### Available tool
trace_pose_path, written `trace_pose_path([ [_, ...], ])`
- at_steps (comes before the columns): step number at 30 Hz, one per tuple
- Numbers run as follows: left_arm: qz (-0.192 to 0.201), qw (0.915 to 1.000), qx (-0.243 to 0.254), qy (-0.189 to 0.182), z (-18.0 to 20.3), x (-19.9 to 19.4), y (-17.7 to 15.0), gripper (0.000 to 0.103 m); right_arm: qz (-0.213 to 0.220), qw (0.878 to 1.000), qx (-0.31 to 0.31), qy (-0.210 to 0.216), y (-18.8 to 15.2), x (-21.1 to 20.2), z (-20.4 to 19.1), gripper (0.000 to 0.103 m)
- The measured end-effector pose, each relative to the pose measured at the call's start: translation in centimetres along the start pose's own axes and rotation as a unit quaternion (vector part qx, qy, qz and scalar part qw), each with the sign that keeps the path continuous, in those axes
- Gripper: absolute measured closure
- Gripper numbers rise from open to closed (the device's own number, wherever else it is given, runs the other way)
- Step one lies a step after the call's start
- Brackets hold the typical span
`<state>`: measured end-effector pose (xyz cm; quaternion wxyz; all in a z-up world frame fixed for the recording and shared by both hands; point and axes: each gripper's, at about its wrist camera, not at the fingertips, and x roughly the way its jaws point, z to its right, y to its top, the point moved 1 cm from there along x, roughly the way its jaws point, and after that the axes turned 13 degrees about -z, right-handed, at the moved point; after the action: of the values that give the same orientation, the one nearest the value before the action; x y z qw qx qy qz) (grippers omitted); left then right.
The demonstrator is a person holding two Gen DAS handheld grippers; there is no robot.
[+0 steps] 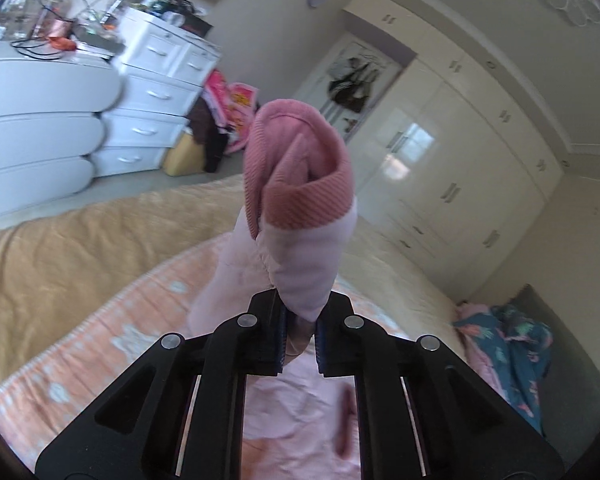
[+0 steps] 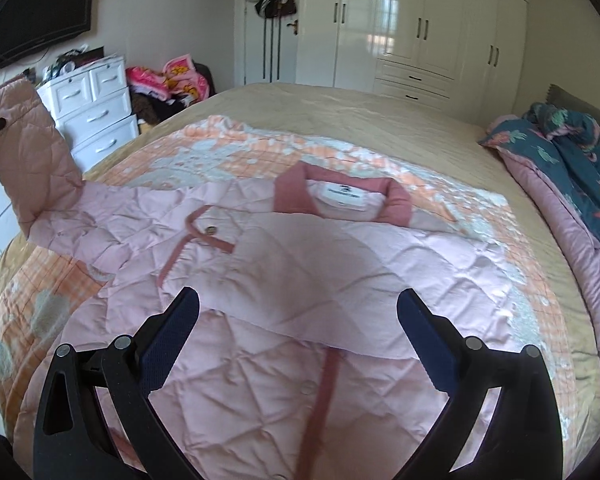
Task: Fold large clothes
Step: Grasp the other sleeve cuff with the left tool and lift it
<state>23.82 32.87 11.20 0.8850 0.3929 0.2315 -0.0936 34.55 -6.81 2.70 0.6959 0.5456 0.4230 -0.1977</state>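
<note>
A bed [image 2: 340, 108] under a tan cover is filling a bedroom, with a white wardrobe [image 2: 420, 20] standing beyond its far side and white drawers [image 2: 96, 116] sitting to the left. An orange-and-white blanket [image 2: 228, 140] is lying across the bed, and a teal floral quilt [image 2: 572, 148] is bunching up at the right edge.

A pale pink quilted jacket [image 2: 260, 392] is lying flat on the blanket, its darker pink collar [image 2: 396, 196] pointing toward the wardrobe and a white label showing inside the neck. One sleeve is already lying folded across the chest.

The other sleeve [image 2: 32, 152] is lifting up off the bed at the left of the right wrist view. The left gripper [image 1: 300, 332] is pinching that sleeve tight between its jaws, just behind the ribbed pink cuff [image 1: 300, 164], which is standing up in front of the camera.

The right gripper [image 2: 298, 312] is hovering over the jacket's front with its jaws spread wide, gripping nothing; its blue pads [image 2: 168, 344] are framing the folded sleeve and the pink button placket [image 2: 324, 392].
</note>
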Motion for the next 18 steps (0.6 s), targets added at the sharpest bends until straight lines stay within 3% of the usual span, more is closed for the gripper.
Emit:
trace_pose_path([
  [11,0.002,0.9960,0.069,-0.058,7.7,-1.0,-3.1,0.099,0.015,0.998,0.060,0.006,-1.9,-0.6,5.9,0.004],
  [18,-0.003,0.9916,0.105,-0.076,11.8,-0.5,-5.2,0.099,0.030,0.996,0.082,0.010,-1.8,-2.0,9.2,0.004],
])
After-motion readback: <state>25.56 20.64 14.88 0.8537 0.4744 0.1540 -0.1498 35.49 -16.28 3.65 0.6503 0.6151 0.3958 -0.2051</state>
